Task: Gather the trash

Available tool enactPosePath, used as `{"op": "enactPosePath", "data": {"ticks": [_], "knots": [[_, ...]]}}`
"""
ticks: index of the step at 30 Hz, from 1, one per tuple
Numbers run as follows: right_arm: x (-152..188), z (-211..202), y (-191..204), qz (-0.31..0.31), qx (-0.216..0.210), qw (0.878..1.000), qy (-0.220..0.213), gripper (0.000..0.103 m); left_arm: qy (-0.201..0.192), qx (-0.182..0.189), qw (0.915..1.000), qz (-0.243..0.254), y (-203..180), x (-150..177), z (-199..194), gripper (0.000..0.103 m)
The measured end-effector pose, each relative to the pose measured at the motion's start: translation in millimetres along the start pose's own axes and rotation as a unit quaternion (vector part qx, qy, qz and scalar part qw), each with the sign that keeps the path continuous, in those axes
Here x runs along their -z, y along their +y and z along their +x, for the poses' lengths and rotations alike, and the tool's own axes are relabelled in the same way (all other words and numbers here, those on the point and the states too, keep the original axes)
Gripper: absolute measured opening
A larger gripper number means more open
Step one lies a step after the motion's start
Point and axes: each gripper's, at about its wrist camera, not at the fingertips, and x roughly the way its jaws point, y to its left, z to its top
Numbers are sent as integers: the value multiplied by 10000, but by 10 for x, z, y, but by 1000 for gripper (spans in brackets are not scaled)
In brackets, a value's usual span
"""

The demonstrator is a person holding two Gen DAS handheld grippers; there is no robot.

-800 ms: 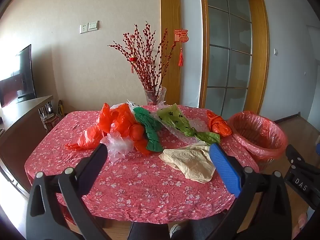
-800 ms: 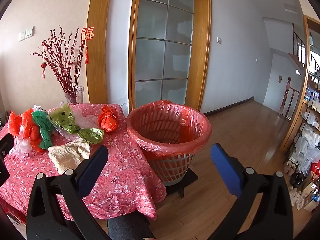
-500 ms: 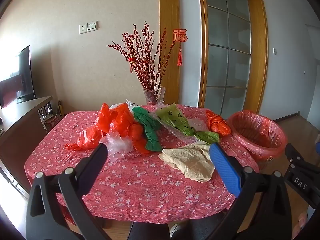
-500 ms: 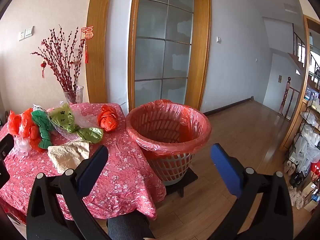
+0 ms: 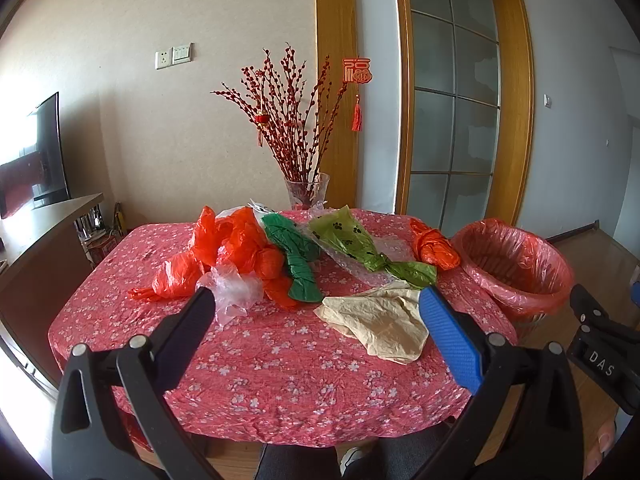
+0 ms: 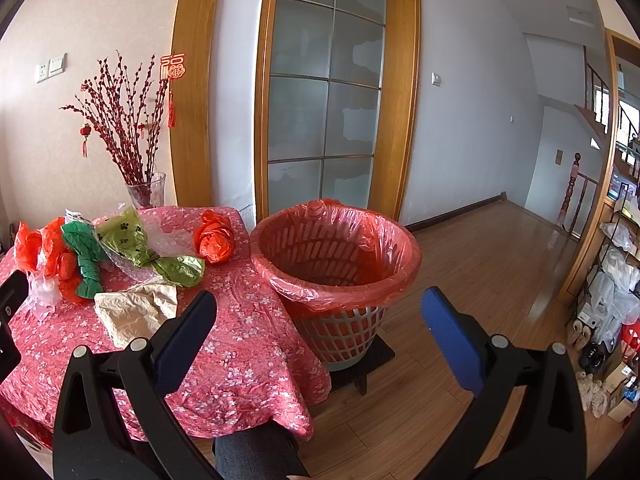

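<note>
A crinkled pink floral cloth covered the tabletop [image 5: 280, 360], and thin, crumpled plastic lay heaped across its far half: orange-red bags [image 5: 236, 248] at the left, a wisp of clear film [image 5: 234, 292] in front of them, a twisted dark green bag [image 5: 298, 260], an olive bag printed with paw marks [image 5: 352, 240] knotted at its near end, and a tight orange bundle [image 5: 434, 246] near the right edge. Nearer lay a flat, creased beige bag [image 5: 380, 320]. A glass vase [image 5: 306, 192] of red budded twigs stood at the far edge.

The left wrist view showed the whole spread of trash and only part of the bin; the right wrist view showed the full white lattice basket [image 6: 340, 332], lined with a glossy orange-red bag, standing on a low dark stand on the wooden floor just right of the tabletop, and shelves at the far right.

The left tongs [image 5: 316, 312] stood wide apart above the near cloth, holding nothing. The right tongs [image 6: 320, 312] were equally wide and empty, framing the basket.
</note>
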Motion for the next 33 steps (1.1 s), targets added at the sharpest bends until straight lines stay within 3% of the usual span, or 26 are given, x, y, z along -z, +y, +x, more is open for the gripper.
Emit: {"op": "enactPosePath", "data": {"ticks": [33], "knots": [[13, 12, -31, -4, -1, 10000, 0, 101, 14, 10, 10000, 21, -18, 34, 5, 99]]}}
